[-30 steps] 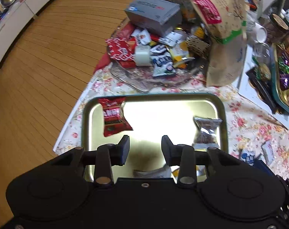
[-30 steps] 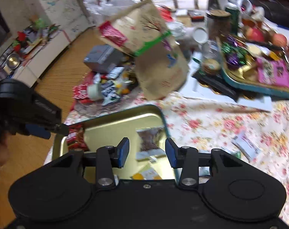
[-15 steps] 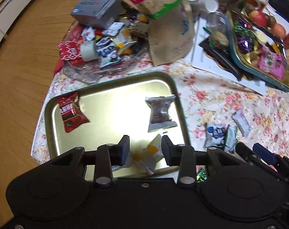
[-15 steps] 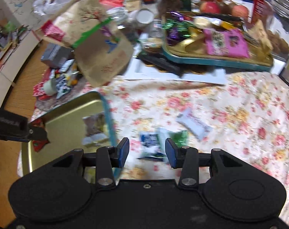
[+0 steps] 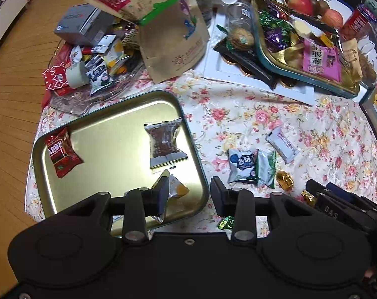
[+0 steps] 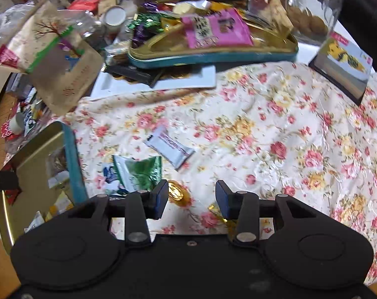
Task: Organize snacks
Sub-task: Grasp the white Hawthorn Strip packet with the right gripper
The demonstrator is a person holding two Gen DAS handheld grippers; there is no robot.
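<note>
Right gripper [image 6: 191, 195] spread, empty, poised above gold foil candy [image 6: 176, 191] on floral cloth [image 6: 275, 124] — best lowered squarely, closed gently on slippery rounded foil. Left gripper [image 5: 189, 194] likewise spread over gold tray [image 5: 108, 124] rim. Beyond: crinkled green packet [image 6: 138, 172], flat white bar [image 6: 168, 147] — loose, well short of tray.

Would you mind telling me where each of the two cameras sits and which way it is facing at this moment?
Left wrist: on the left gripper, looking down over the gold tray's right edge; its open fingers and the right gripper's tip show.
Right wrist: on the right gripper, facing the floral tablecloth and gold-foil candy; its open fingers show.
Shared: the tray, the white bar and the green packet.
</note>
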